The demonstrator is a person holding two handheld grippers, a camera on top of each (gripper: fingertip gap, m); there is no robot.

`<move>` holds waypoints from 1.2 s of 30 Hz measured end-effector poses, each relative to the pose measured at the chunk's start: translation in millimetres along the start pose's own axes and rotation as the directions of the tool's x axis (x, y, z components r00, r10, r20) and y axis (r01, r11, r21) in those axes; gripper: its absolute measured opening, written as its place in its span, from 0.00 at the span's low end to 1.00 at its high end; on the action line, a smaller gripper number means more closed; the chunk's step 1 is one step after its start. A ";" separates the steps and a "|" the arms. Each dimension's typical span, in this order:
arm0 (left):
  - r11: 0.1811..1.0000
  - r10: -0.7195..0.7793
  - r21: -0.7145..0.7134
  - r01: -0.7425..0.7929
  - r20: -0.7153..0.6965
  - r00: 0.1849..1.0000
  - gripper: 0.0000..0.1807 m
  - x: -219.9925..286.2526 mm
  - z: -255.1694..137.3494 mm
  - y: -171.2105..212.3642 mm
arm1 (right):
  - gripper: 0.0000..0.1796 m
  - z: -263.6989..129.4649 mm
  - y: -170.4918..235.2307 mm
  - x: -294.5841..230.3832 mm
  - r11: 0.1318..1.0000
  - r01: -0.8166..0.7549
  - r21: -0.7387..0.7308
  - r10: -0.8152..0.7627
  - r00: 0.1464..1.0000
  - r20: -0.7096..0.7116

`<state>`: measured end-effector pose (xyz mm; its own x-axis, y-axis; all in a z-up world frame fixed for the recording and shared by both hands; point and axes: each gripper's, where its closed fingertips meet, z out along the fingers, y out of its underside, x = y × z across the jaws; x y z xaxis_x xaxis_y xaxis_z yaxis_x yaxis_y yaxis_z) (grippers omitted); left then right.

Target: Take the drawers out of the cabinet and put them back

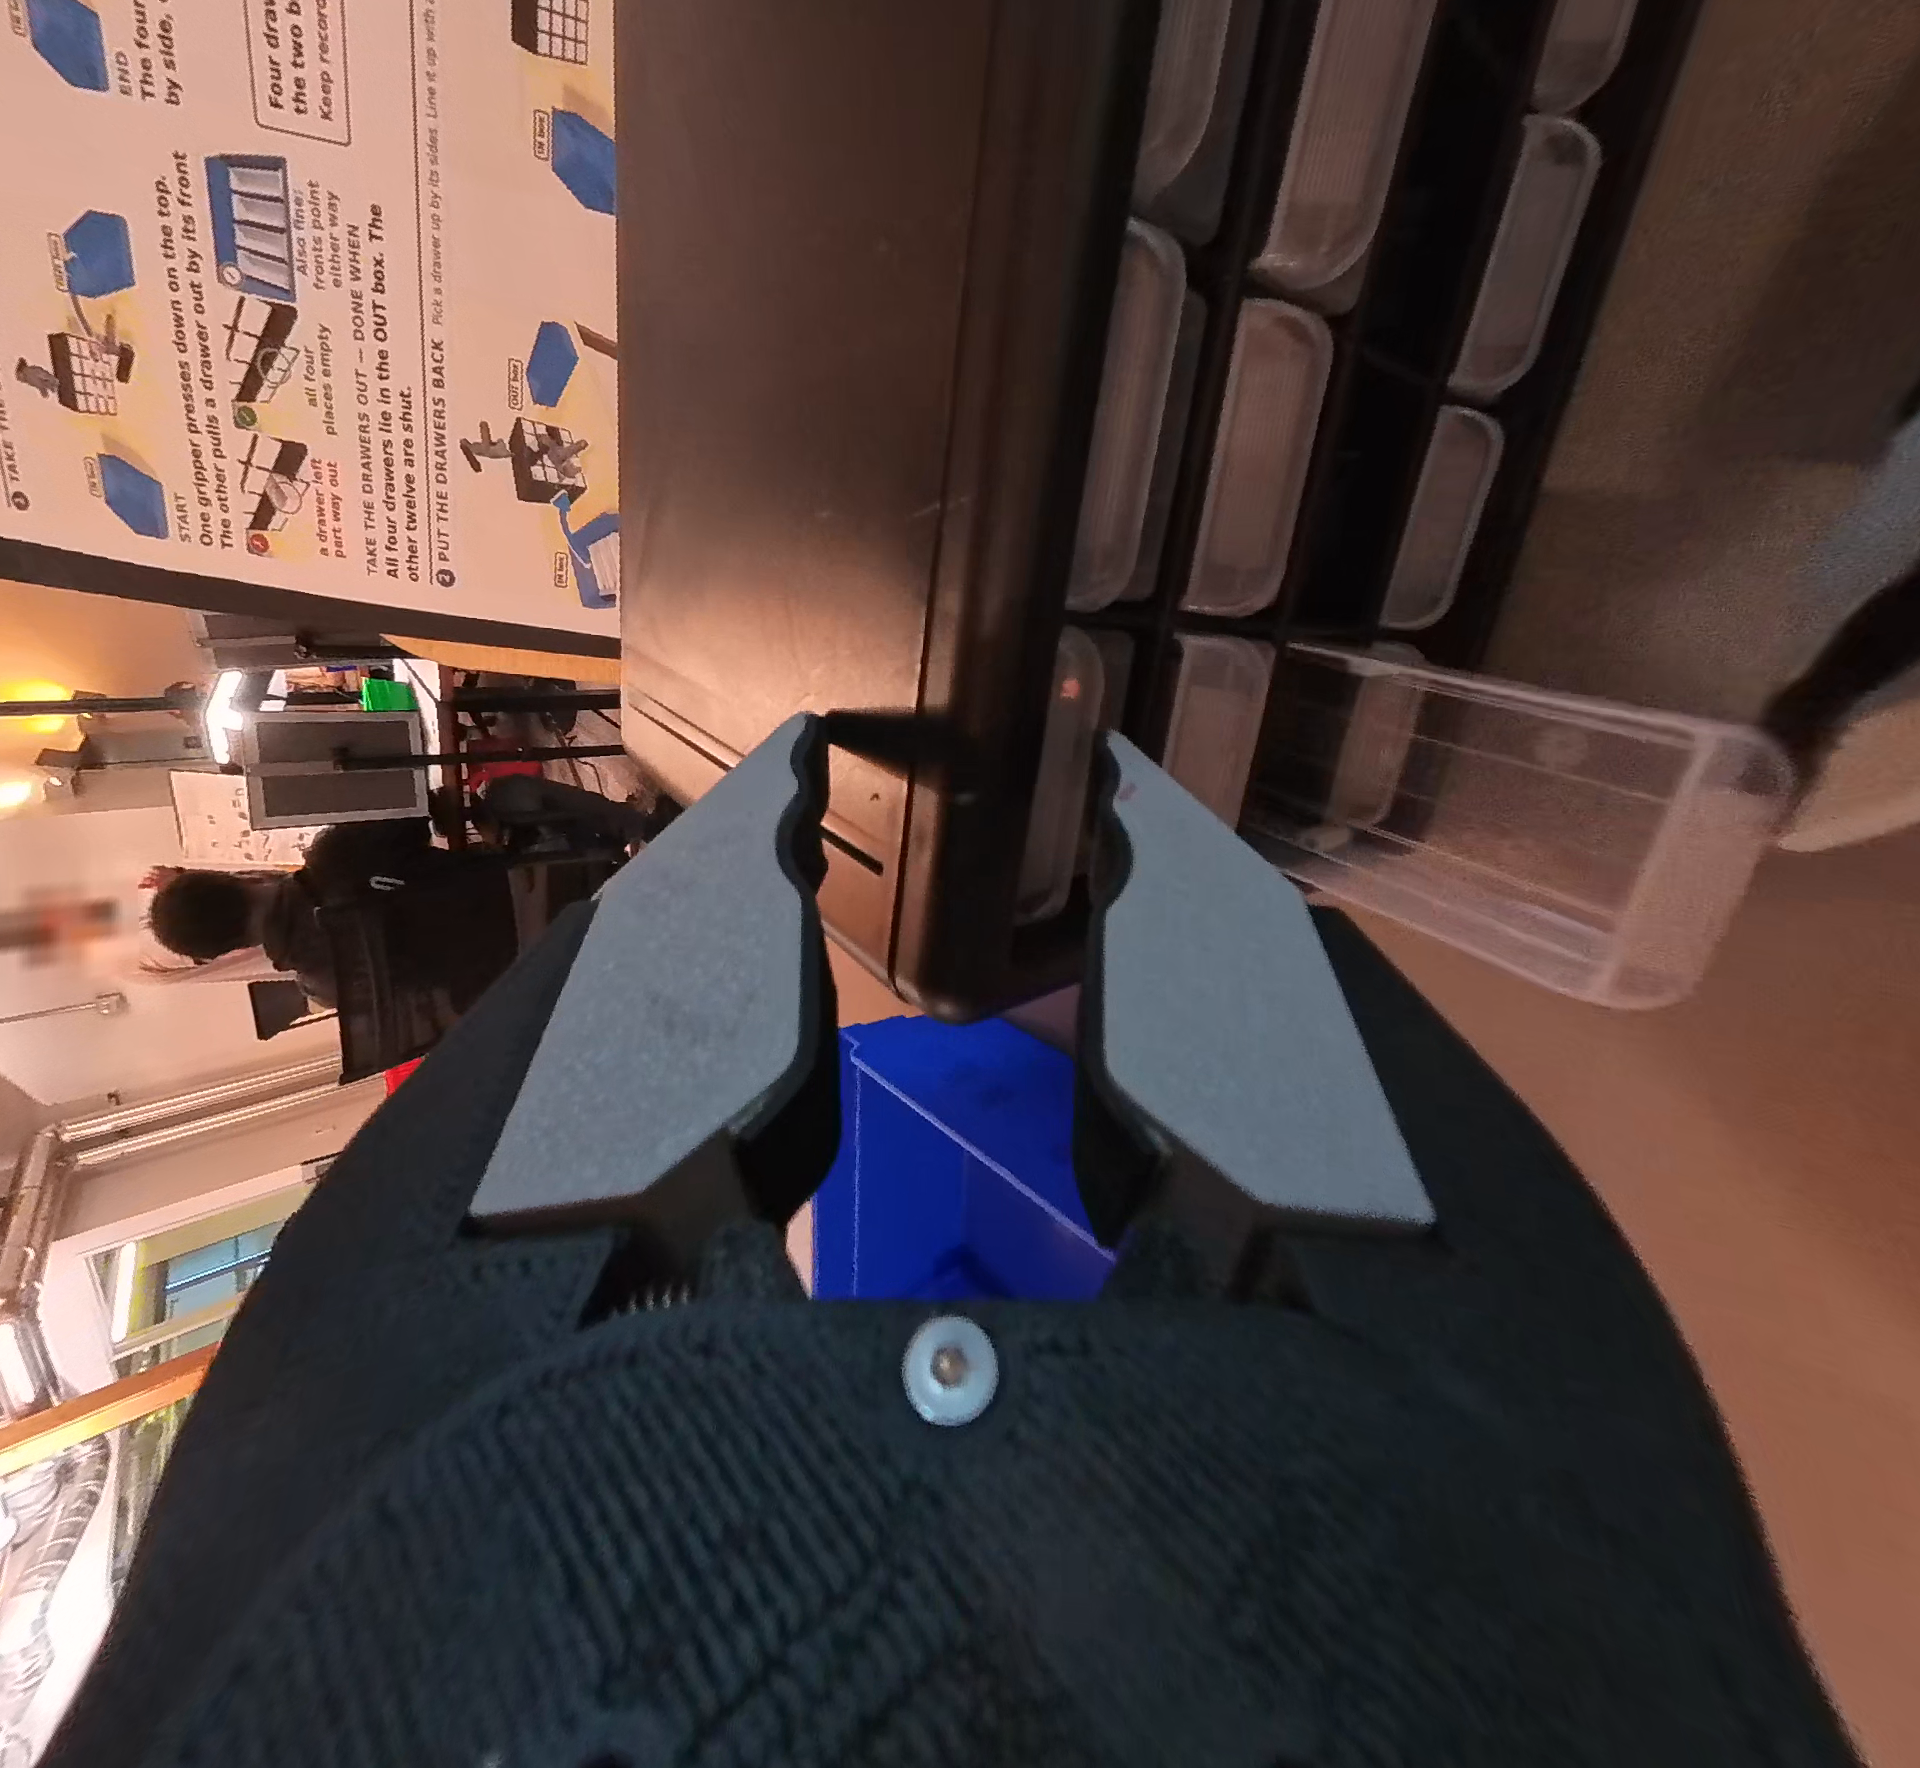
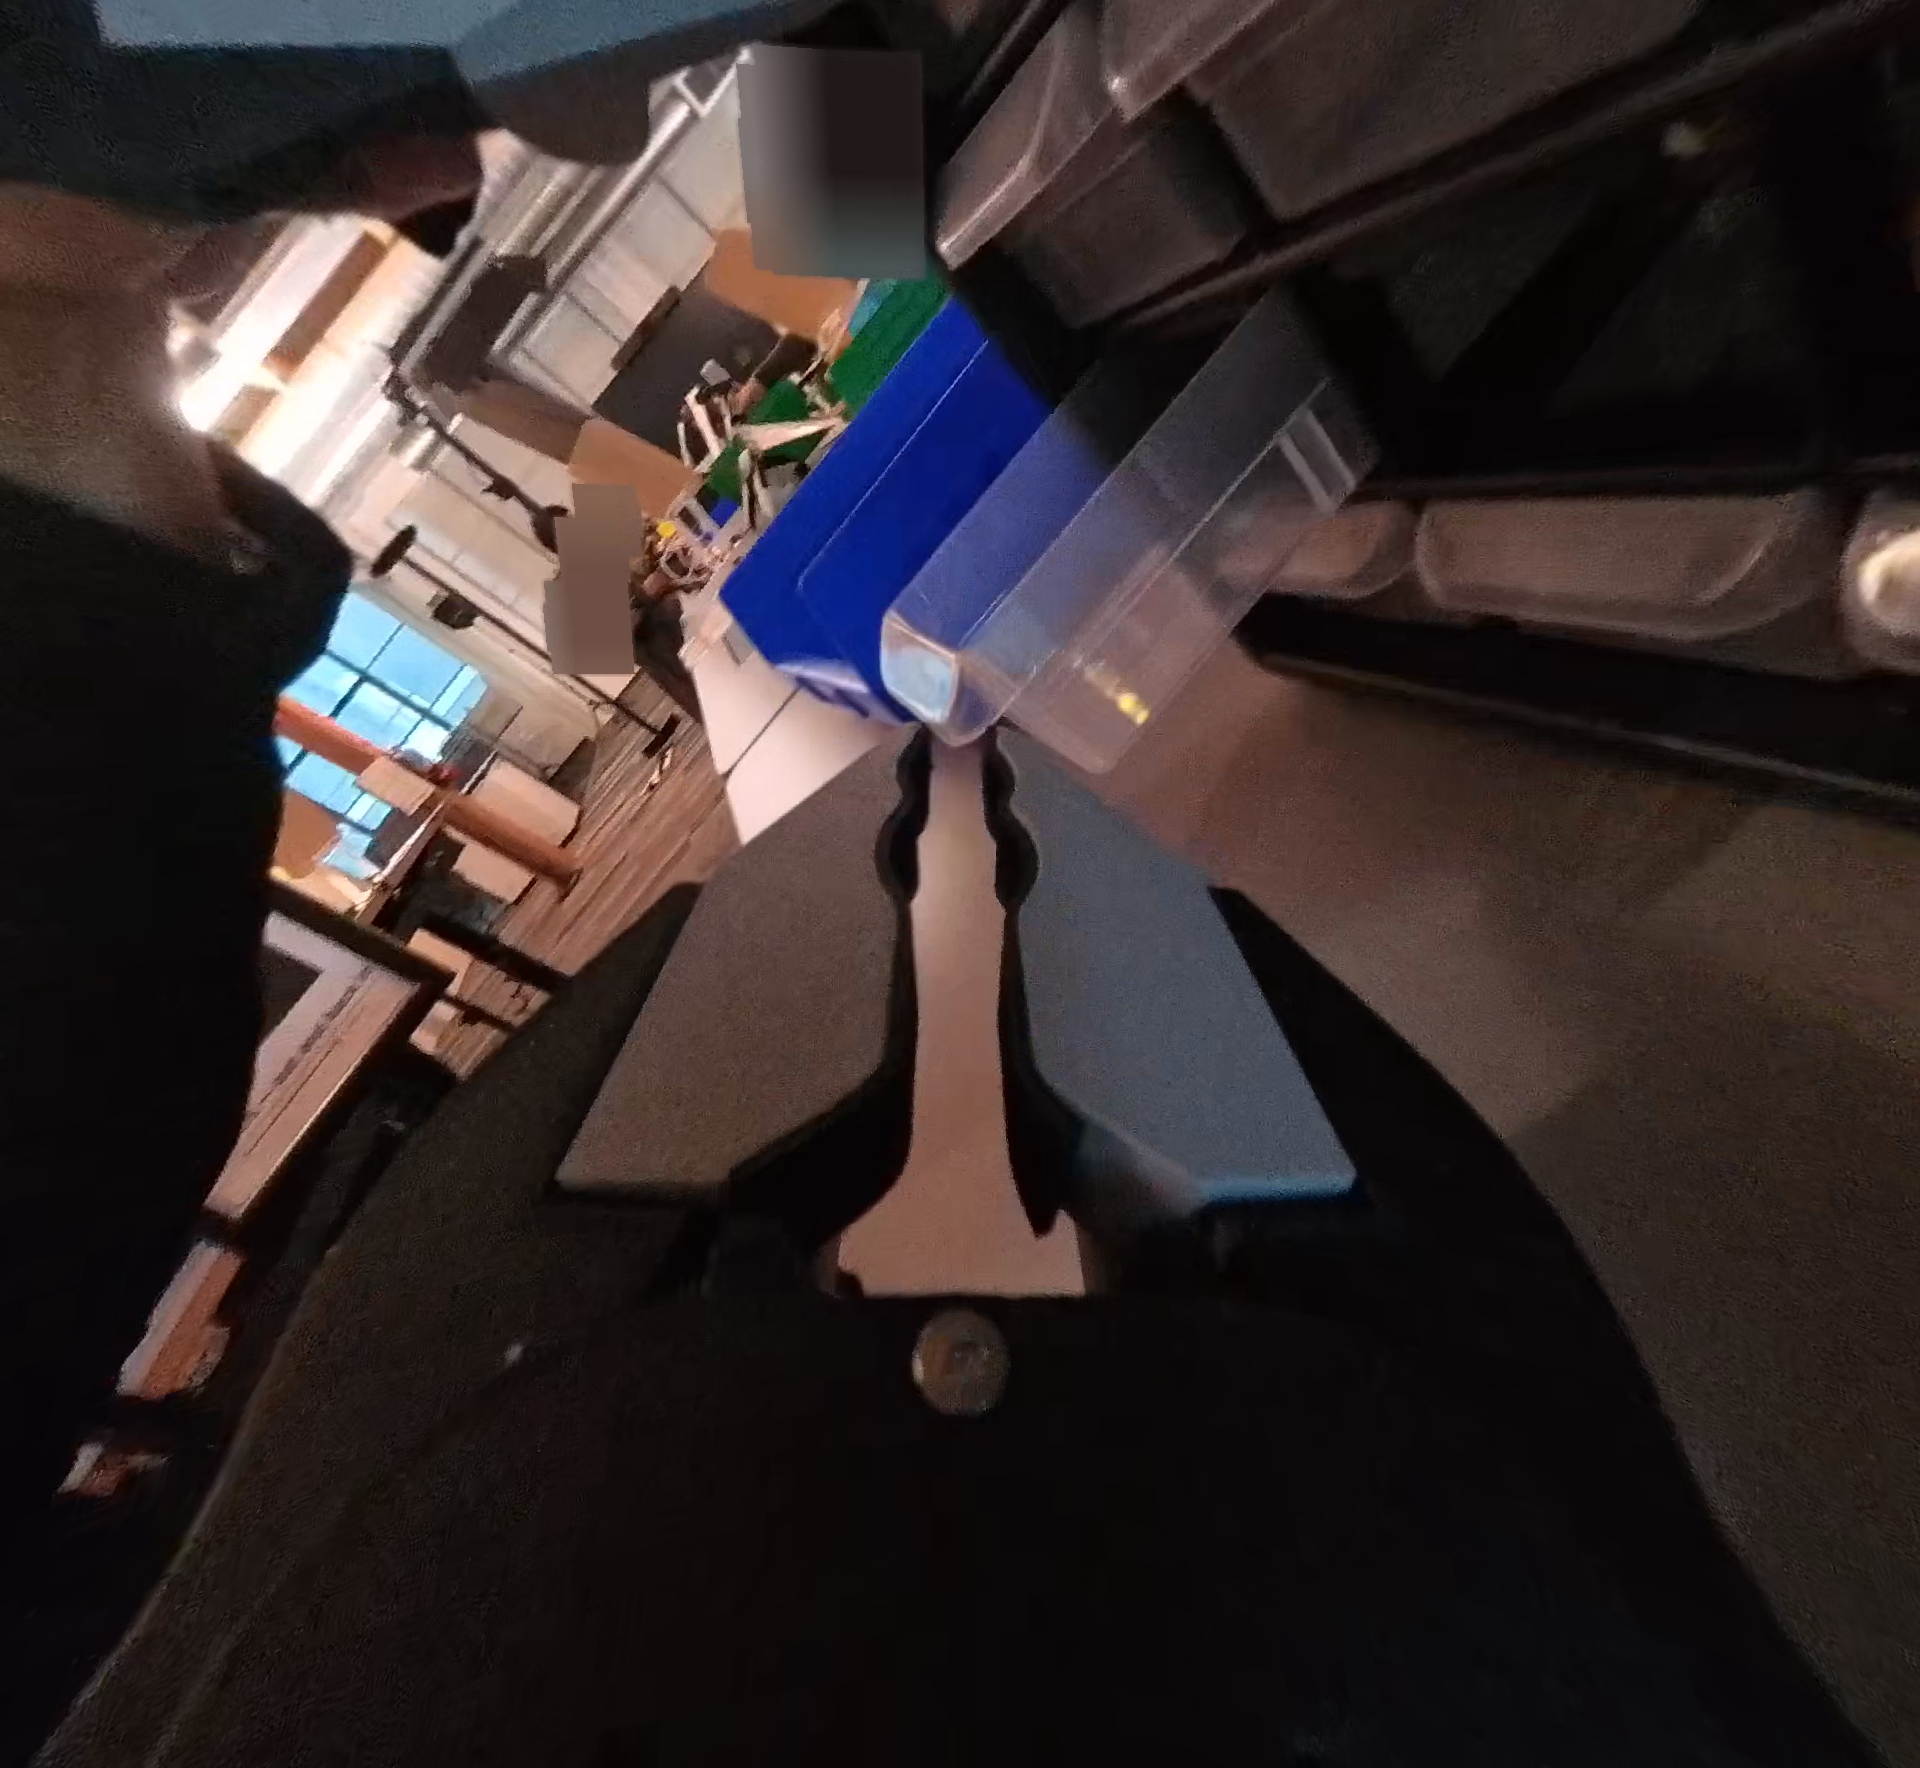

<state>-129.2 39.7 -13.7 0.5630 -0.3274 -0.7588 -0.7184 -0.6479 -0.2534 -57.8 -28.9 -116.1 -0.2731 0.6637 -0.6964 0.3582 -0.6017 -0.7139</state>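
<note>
A black cabinet with rows of clear drawers fills the left wrist view. My left gripper is open, its jaws straddling the cabinet's front edge at one corner. One clear drawer sticks partway out of its slot in the row nearest that corner. My right gripper is shut on the front lip of this clear drawer, with the cabinet to the upper right. The right gripper also shows blurred at the right edge of the left wrist view.
A blue box sits beyond the cabinet, also in the right wrist view. A printed instruction poster stands behind the cabinet. A person sits far off in the room. The table is light wood.
</note>
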 end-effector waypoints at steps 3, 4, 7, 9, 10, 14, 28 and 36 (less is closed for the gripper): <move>1.000 -0.005 0.004 0.005 0.005 1.000 0.27 0.1 0.1 0.1 | 0.12 -15.5 1.0 3.4 0.999 0.034 -0.037 -0.035 0.999 -0.021; 1.000 -0.008 0.005 0.008 0.007 1.000 0.27 0.1 0.1 0.0 | 0.14 -21.3 -3.6 8.6 0.997 0.063 -0.038 -0.065 0.996 -0.054; 1.000 -0.008 0.005 0.008 0.008 1.000 0.27 0.1 0.1 0.0 | 0.22 -35.4 -13.6 15.0 0.979 0.188 -0.080 -0.198 0.970 -0.144; 1.000 -0.004 0.004 0.004 0.005 1.000 0.27 0.0 0.1 -0.1 | 0.29 -42.3 -12.2 23.6 0.944 0.272 -0.186 -0.312 0.918 -0.243; 1.000 -0.002 0.002 0.002 0.004 1.000 0.27 -0.2 0.0 0.0 | 0.30 -45.8 -11.5 27.8 0.916 0.313 -0.251 -0.381 0.877 -0.293; 1.000 -0.004 0.003 0.004 0.001 1.000 0.27 -0.3 0.0 -0.1 | 0.33 -49.0 -21.2 15.7 0.723 0.535 -0.437 -0.679 0.667 -0.306; 0.999 -0.034 0.021 0.034 0.004 0.999 0.27 -0.4 0.0 -0.7 | 0.16 7.4 7.9 32.4 0.039 0.587 -0.809 -0.954 0.263 0.144; 0.999 -0.036 0.008 0.035 0.014 0.999 0.27 -0.4 0.5 -0.7 | 0.07 -19.6 48.1 -14.1 0.021 0.619 -0.785 -0.895 0.361 0.261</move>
<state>-129.1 40.6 -13.5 0.5824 -0.2946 -0.7576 -0.7014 -0.6532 -0.2852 -19.2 -58.5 -139.2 -0.6524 0.6622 0.3686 0.5393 0.7474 -0.3880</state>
